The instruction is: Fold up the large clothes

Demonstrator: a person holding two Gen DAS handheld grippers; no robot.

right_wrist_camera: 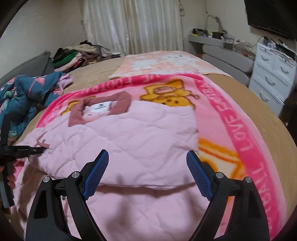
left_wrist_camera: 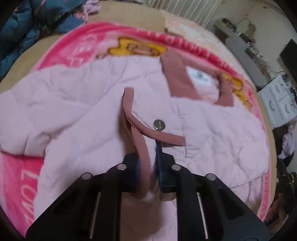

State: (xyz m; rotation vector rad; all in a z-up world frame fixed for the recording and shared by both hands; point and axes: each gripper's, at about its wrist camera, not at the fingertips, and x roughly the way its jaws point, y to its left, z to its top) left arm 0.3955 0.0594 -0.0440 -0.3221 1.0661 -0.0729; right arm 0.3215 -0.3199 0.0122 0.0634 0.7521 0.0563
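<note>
Left gripper (left_wrist_camera: 148, 165): pinching the dusty-rose corduroy cuff (left_wrist_camera: 138, 129) near the snap.
Right gripper (right_wrist_camera: 147, 174): spread wide, hovering, holding nothing.
Jacket: pale pink quilted jacket (right_wrist_camera: 130, 137) lies on the pink cartoon blanket (right_wrist_camera: 241, 129), collar far.
Tip: lay the sleeve flat across the chest, smoothing wrinkles.

1. I am in a bedroom of a home: a wide bed (right_wrist_camera: 241, 89) with a tan cover fills most of what I see.
2. A pink fleece blanket (right_wrist_camera: 232, 118) printed with cartoon bears lies spread over it.
3. Pale curtains (right_wrist_camera: 133, 26) hang along the far wall.
4. A white chest of drawers (right_wrist_camera: 269, 81) stands beside the bed, next to a grey shelf (right_wrist_camera: 213, 41) crowded with small items.
5. A heap of clothes (right_wrist_camera: 74, 55) sits in the far corner, and a dark floral quilt (right_wrist_camera: 27, 89) is bunched on the bed's edge.
6. A dark screen (right_wrist_camera: 269, 16) hangs high on the wall.
</note>
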